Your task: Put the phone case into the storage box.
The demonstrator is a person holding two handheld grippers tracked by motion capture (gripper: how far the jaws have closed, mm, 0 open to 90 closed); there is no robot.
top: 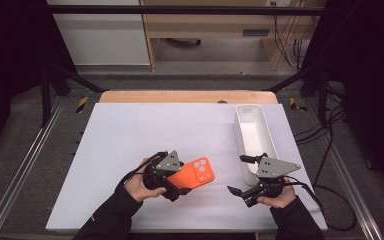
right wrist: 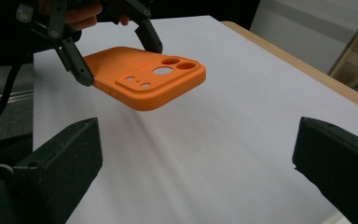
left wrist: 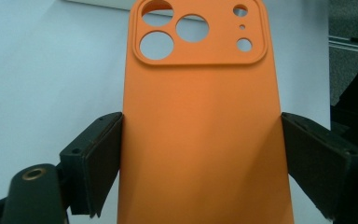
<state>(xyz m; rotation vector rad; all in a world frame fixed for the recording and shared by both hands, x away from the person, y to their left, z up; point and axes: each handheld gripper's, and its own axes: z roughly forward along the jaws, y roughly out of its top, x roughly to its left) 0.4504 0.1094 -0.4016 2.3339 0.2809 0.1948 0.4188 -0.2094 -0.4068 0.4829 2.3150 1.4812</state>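
The left gripper clamps an orange phone case by its long edges, holding it clear above the white desk, camera cutouts facing up. Well apart to the right, the right gripper stands wide open, empty, beside a white bin.

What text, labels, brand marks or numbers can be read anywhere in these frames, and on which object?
None can be read.
Orange phone case, clamped in the left gripper: plain back, camera cut-outs, no lettering or logo.
White bin: no marking visible.
Grey plate on the right gripper: holes, no print.
Yellow-black tape on the floor: stripes, no words.
Background cabinets: too small to tell.
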